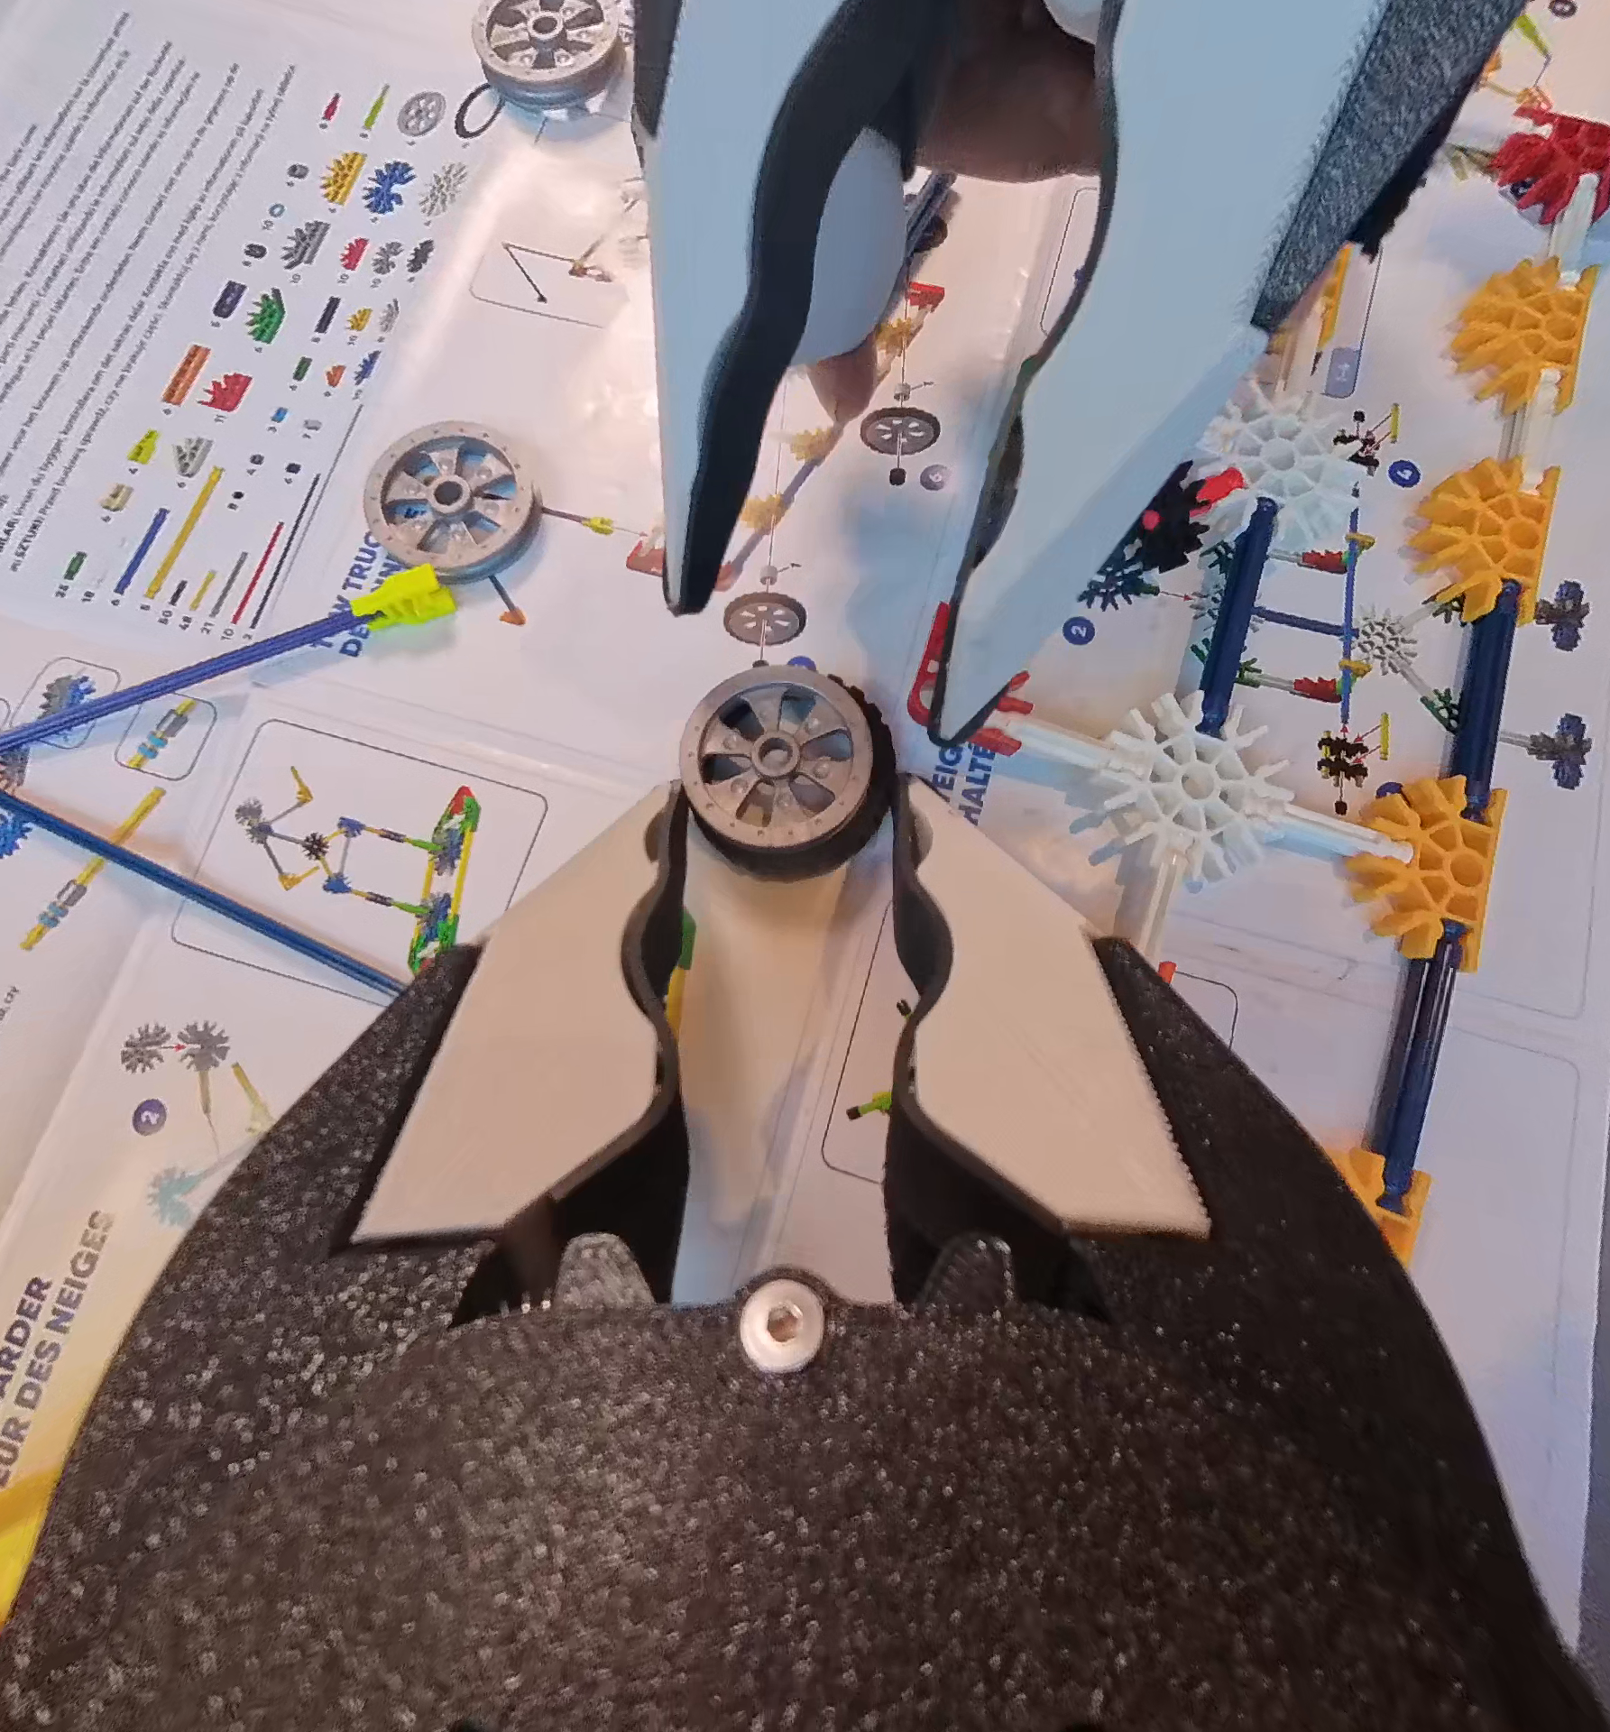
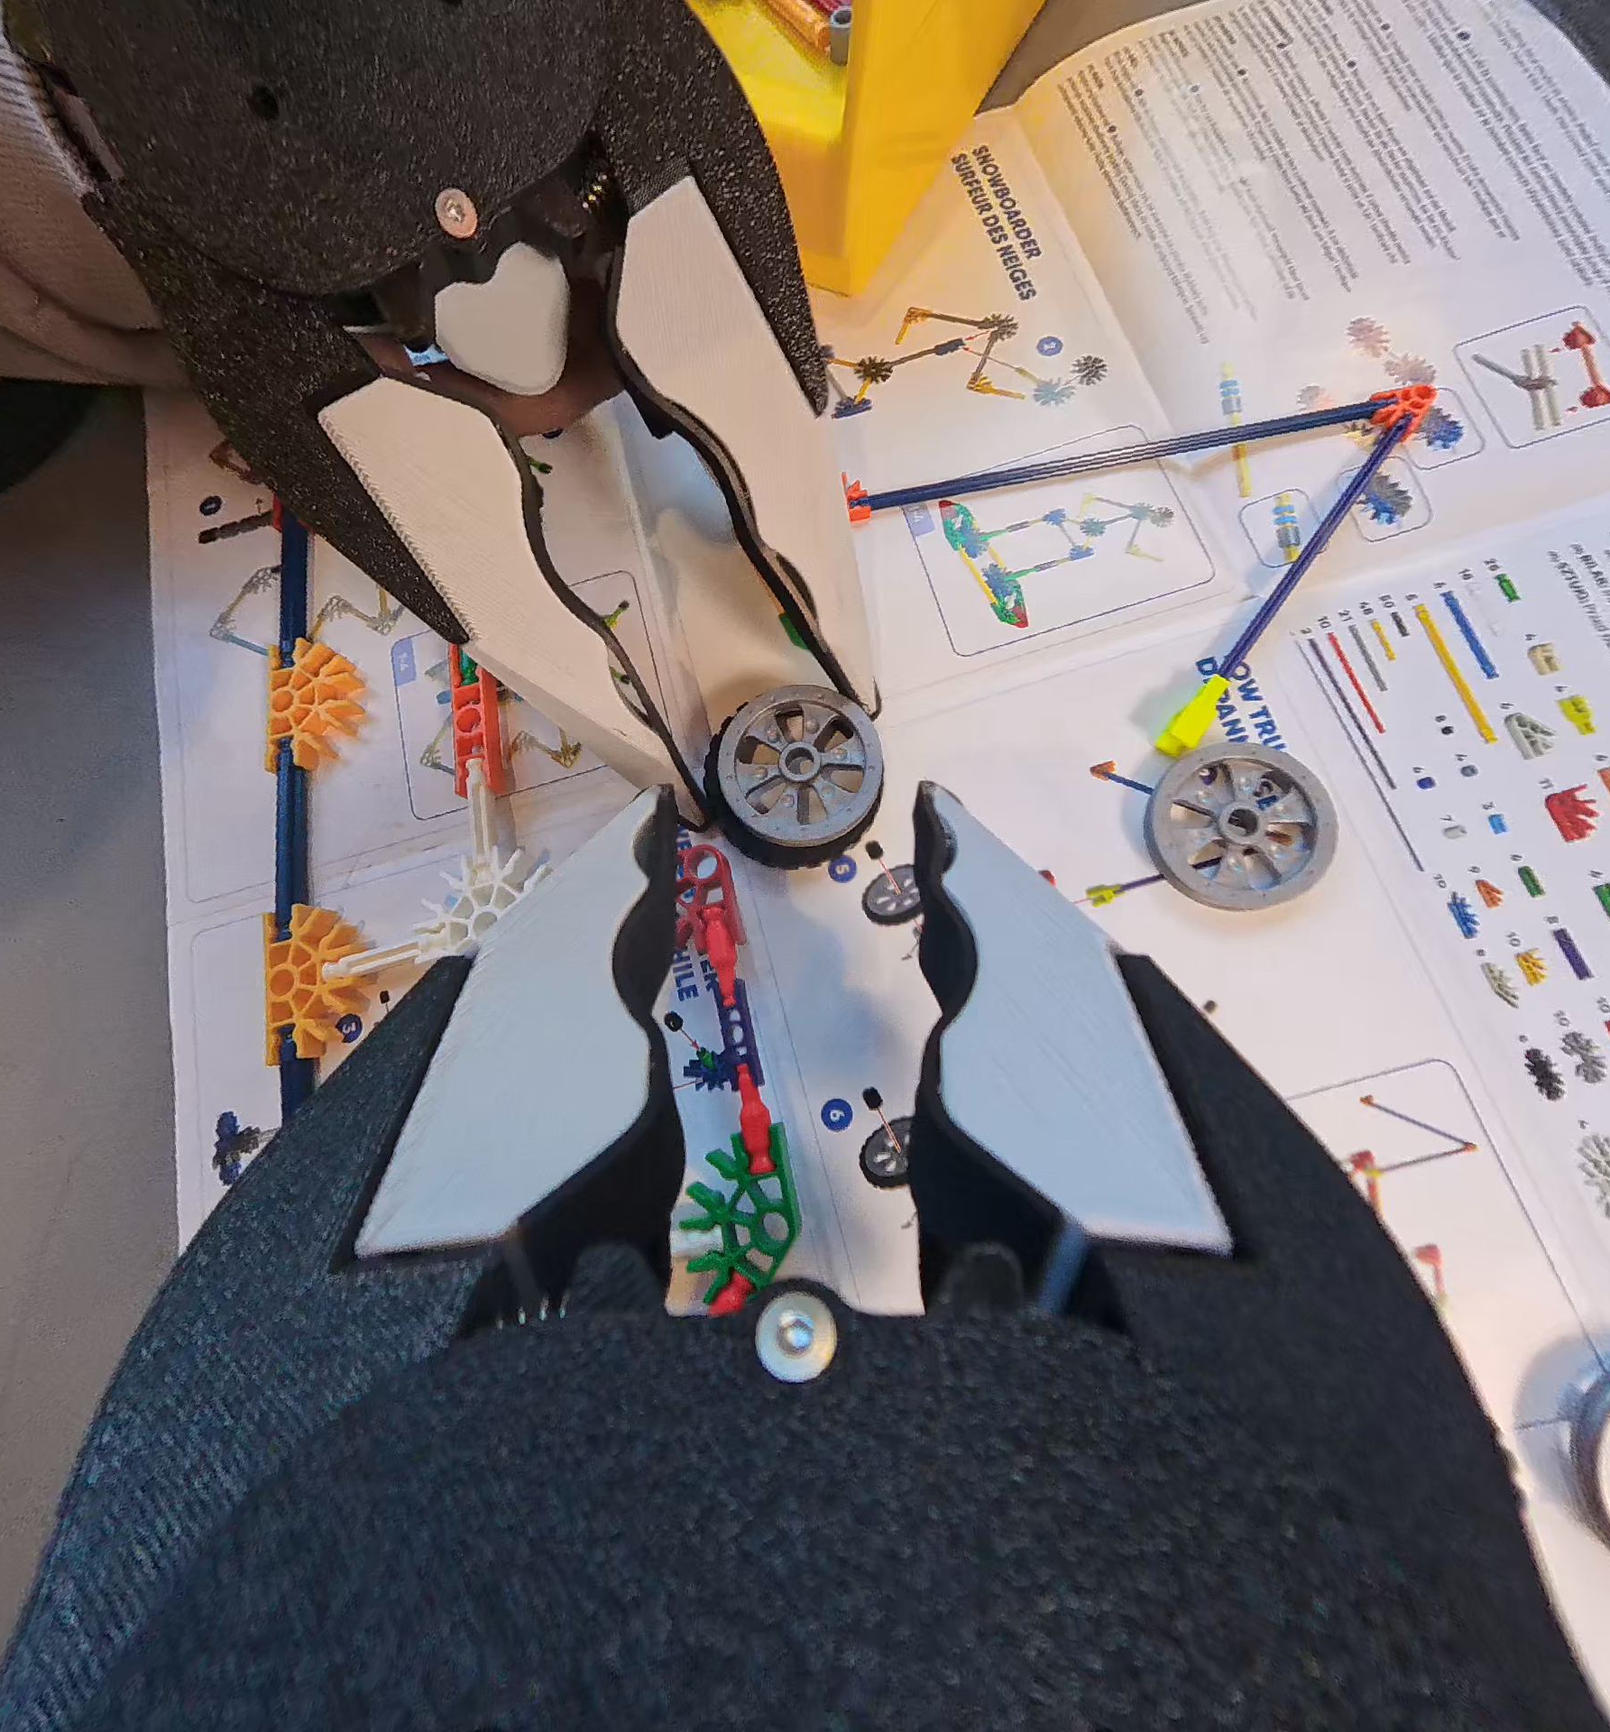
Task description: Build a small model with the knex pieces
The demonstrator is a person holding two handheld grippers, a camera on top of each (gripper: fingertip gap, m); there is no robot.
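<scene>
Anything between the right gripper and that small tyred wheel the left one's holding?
Nothing visible. The right gripper is open, its tips just short of the small wheel, with only the instruction sheet below. The left gripper pinches the wheel from the opposite side.

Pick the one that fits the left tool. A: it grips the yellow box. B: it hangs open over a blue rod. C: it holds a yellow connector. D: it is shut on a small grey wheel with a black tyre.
D: the left tool has its fingertips closed on either side of the small grey wheel.
</scene>
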